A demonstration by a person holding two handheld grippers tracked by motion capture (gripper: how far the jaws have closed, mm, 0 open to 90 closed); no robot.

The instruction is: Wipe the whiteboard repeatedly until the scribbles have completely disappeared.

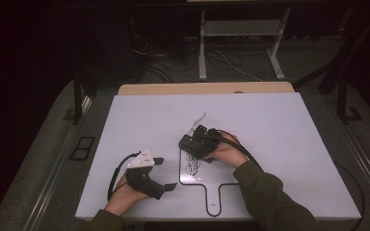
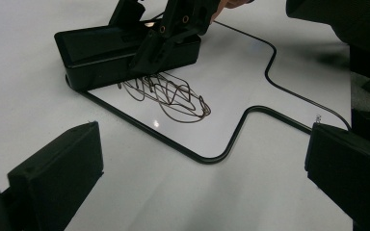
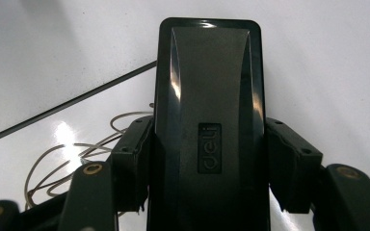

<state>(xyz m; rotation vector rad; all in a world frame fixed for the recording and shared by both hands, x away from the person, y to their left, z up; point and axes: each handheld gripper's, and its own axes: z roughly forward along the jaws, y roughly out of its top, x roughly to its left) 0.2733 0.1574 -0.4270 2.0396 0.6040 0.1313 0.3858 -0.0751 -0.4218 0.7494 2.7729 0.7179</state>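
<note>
A small whiteboard with a black rim and a handle toward the front edge lies on the white table. A dark scribble covers its left part. My right gripper is shut on a black eraser, its pads pressing both long sides. The eraser rests flat at the board's far left corner, just beyond the scribble. My left gripper stands open left of the board with nothing between its jaws.
The white table top reaches wide to the right and back, with a wooden strip along its far edge. Black cables trail from both grippers. Desk legs and loose wires stand on the floor beyond.
</note>
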